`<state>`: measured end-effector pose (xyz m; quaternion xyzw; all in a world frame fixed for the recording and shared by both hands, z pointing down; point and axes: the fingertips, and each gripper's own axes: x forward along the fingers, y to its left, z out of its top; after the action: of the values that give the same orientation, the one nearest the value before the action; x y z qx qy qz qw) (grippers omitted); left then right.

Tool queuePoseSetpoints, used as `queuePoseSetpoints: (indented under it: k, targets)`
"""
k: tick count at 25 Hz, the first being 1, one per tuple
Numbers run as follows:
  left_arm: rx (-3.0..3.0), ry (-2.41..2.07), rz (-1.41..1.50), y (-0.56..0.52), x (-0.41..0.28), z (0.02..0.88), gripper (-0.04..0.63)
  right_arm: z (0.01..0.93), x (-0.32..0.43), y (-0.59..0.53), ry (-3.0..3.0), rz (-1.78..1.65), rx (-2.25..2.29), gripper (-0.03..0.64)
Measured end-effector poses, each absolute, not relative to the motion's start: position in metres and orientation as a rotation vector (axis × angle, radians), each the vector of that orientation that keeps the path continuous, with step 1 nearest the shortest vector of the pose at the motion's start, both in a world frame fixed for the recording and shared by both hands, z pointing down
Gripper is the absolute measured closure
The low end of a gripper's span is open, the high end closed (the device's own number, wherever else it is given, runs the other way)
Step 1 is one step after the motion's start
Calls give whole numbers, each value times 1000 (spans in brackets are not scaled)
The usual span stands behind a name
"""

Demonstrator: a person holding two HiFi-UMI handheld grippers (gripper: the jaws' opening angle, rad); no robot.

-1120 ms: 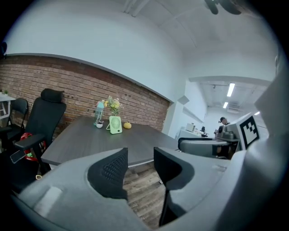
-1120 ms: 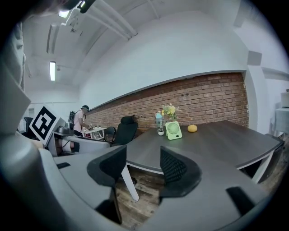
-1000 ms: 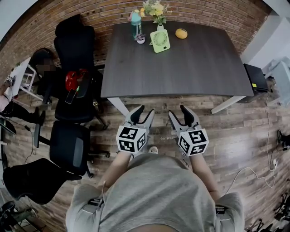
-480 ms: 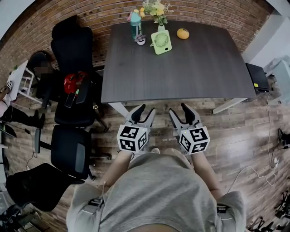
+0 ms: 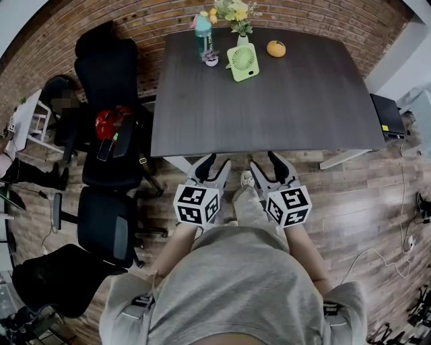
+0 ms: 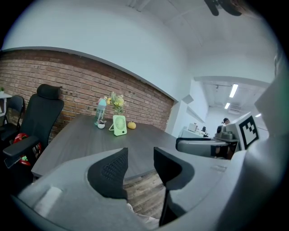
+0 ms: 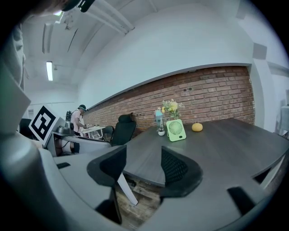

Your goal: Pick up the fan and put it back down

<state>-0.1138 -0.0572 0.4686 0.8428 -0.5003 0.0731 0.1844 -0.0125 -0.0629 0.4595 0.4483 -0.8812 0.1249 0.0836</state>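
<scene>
Fan (image 5: 243, 62) is the little green one, standing upright at the desk's (image 5: 269, 114) far edge, about midway along it and well apart from both grippers. Everything on the desk is bunched at that far edge: one fan, one vase of yellow flowers (image 5: 235, 15) just behind it, one teal water bottle (image 5: 203, 35) to its left with one small white cup (image 5: 211, 60) at its foot, and one orange fruit (image 5: 275, 48) to its right. From there to the near edge, and out to the right corners, it's all open dark desktop.

Left gripper (image 5: 214, 165) and right gripper (image 5: 265, 163) both hang off the near edge over the wood floor (image 5: 363, 195), side by side, jaws apart, gripping nothing.

Left edge is the tight side: I count four black office chairs (image 5: 104, 226) there, one with a red item (image 5: 108, 121) on it.
</scene>
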Motion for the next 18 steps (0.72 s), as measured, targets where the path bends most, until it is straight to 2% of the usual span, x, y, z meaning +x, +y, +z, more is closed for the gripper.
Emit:
queuePoseSetpoints:
  k: [18]
  targets:
    - [2333,-1477,199,-197,-103,461,426,441,-3,-219,-2675,322,1258,391]
